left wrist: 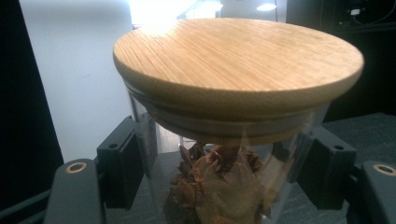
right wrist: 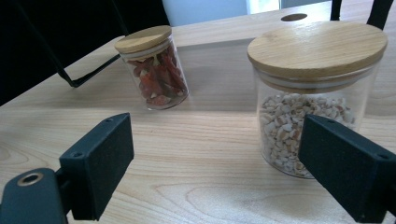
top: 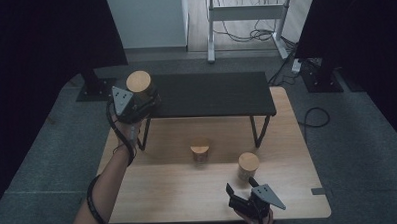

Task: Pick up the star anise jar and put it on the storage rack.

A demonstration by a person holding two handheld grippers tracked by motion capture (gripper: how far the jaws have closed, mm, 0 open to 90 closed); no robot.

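My left gripper (top: 141, 95) is shut on a glass jar with a wooden lid (top: 138, 82) at the left end of the black shelf (top: 211, 94). In the left gripper view the jar (left wrist: 238, 60) holds brown dried pieces, and both jaws press on its glass sides. I cannot tell whether the jar rests on the shelf. A jar of red dried pieces (top: 200, 151) (right wrist: 154, 70) stands mid-table. A jar of pale kernels (top: 249, 165) (right wrist: 313, 93) stands to its right. Just in front of that jar, my right gripper (top: 240, 187) (right wrist: 219, 158) is open and holds nothing.
The black shelf stands on thin legs at the back of the wooden table (top: 179, 192). Dark screens flank the table on both sides. A white desk frame (top: 245, 13) with cables stands on the floor behind.
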